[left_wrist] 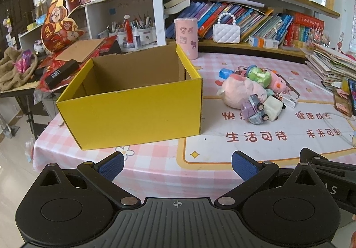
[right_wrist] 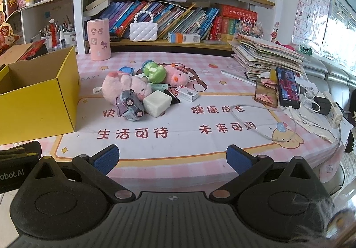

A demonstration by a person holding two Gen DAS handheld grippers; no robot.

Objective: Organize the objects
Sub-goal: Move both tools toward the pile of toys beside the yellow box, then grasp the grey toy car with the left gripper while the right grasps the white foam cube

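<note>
An open yellow cardboard box [left_wrist: 133, 112] stands on the pink table cloth, seen at the left in the right wrist view [right_wrist: 37, 110]. A pile of toys lies right of it: a pink plush [right_wrist: 124, 88], a purple toy car [right_wrist: 131, 104], a pale cube [right_wrist: 156, 102], a green frog toy [right_wrist: 153, 72], a pink pig plush [right_wrist: 176, 75], a small white box [right_wrist: 187, 93]. The same plush [left_wrist: 242, 90] and car [left_wrist: 255, 109] show in the left wrist view. My left gripper [left_wrist: 178, 165] is open and empty near the table's front edge. My right gripper [right_wrist: 172, 160] is open and empty, also at the front edge.
A pink cylinder [right_wrist: 99, 40] stands behind the box. Two phones [right_wrist: 287, 88] with cables [right_wrist: 255, 123] and a stack of papers [right_wrist: 267, 54] lie at the right. A bookshelf [right_wrist: 178, 14] with a white handbag [right_wrist: 143, 31] runs along the back.
</note>
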